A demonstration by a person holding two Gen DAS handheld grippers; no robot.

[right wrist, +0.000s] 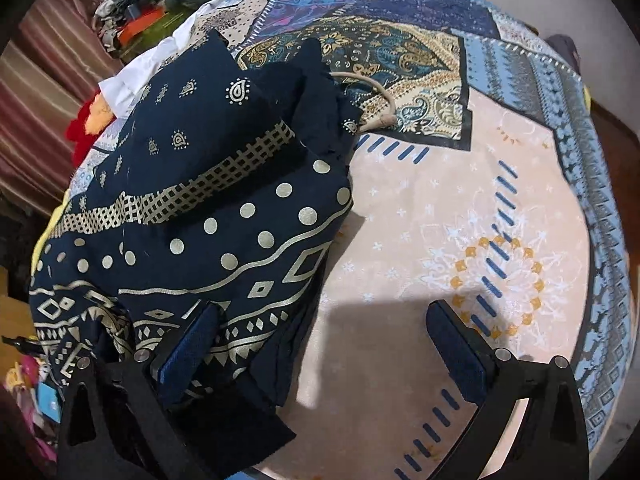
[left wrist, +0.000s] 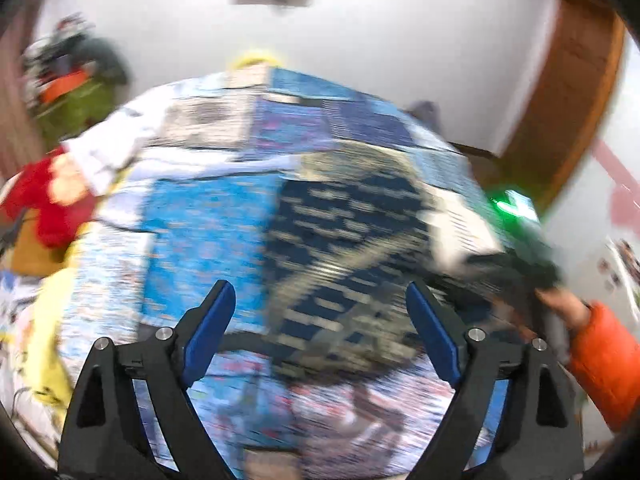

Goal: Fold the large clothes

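A dark navy garment (right wrist: pixel 192 216) with silver-gold dots, paisleys and geometric bands lies bunched on the patchwork bedspread (right wrist: pixel 460 208). A beige drawstring (right wrist: pixel 380 96) sticks out at its far end. My right gripper (right wrist: pixel 324 344) is open just above the bed, its left finger (right wrist: pixel 188 344) over the garment's near edge, nothing between the jaws. In the blurred left wrist view the garment (left wrist: pixel 344 240) lies ahead and my left gripper (left wrist: pixel 320 320) is open and empty above it. The right gripper with a green light (left wrist: pixel 516 232) shows at the right edge.
A pile of clothes (right wrist: pixel 136 12) sits at the bed's far left, with a white cloth (right wrist: pixel 132 76) and a red item (right wrist: pixel 84 128) beside it. A striped curtain (right wrist: pixel 44 80) hangs at the left. A wooden door frame (left wrist: pixel 560 100) stands at the right. An orange sleeve (left wrist: pixel 604 360) is near.
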